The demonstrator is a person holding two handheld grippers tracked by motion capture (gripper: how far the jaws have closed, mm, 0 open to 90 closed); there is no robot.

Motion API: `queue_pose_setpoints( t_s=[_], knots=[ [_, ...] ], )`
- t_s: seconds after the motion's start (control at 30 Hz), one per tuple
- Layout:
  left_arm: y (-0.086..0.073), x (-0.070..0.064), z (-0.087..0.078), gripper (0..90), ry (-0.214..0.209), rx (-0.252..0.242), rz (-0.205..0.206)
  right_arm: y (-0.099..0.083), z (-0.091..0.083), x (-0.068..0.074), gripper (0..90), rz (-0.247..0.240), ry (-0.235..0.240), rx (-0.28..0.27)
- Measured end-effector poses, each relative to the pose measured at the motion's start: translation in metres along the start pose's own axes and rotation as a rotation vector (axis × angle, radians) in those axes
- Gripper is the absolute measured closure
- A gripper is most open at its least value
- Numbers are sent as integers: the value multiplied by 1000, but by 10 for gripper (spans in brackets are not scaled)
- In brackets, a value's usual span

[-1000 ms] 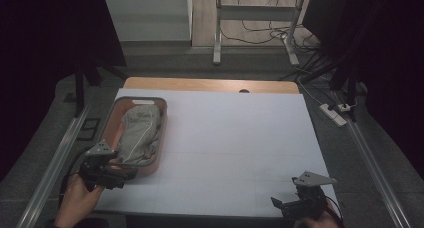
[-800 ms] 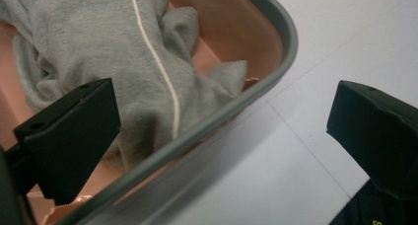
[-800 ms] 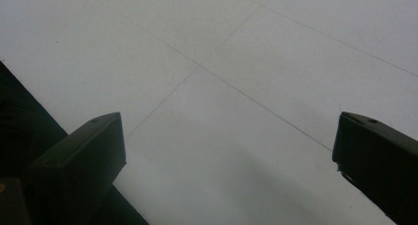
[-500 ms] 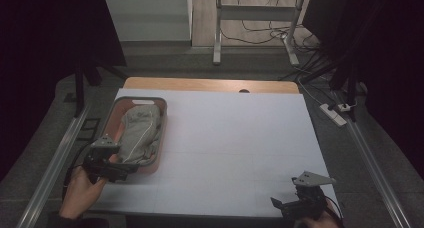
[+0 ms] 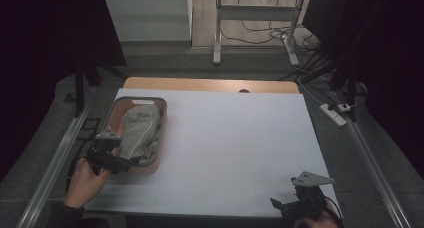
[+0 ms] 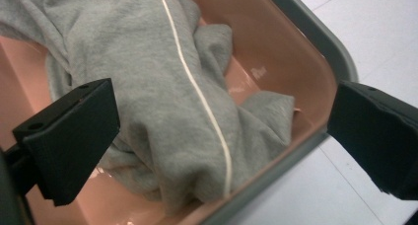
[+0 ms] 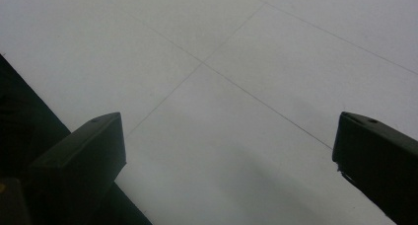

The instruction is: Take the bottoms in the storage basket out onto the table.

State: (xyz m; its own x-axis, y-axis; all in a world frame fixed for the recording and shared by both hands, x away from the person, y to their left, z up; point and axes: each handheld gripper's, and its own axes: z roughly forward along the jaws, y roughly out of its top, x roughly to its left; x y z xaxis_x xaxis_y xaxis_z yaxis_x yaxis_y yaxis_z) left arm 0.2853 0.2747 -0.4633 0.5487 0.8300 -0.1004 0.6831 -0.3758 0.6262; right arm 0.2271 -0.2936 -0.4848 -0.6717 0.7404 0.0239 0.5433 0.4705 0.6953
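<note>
Both jaws of your left claw (image 6: 222, 151) stand wide, straddling the grey garment (image 6: 162, 87) in the pink basin (image 6: 296, 42) at the counter's (image 5: 240, 138) left edge.

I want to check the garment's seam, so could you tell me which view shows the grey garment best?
The left gripper view: the grey garment is close, its folds and pale stripe sharp, lying in the pink basin. The high view shows it small and dim; the right gripper view faces bare table.

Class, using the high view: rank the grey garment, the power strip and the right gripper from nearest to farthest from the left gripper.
1. Grey garment: in the pink basin, right by the left gripper.
2. Right gripper: near edge of the table, right side.
3. Power strip: on the floor past the table's right edge.
</note>
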Motion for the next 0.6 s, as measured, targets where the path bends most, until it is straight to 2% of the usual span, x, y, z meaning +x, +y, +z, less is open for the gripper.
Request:
queue_pose_setpoints(
  t_s=[0.3,0.37,0.6],
  knots=[
    [11,6,7,0,34,34,2,0,0,0,0,-10,2,6],
    [12,9,9,0,49,43,-8,0,0,1,0,-12,2,7],
    [16,22,14,0,55,57,-48,0,1,2,0,-16,5,14]
  ],
)
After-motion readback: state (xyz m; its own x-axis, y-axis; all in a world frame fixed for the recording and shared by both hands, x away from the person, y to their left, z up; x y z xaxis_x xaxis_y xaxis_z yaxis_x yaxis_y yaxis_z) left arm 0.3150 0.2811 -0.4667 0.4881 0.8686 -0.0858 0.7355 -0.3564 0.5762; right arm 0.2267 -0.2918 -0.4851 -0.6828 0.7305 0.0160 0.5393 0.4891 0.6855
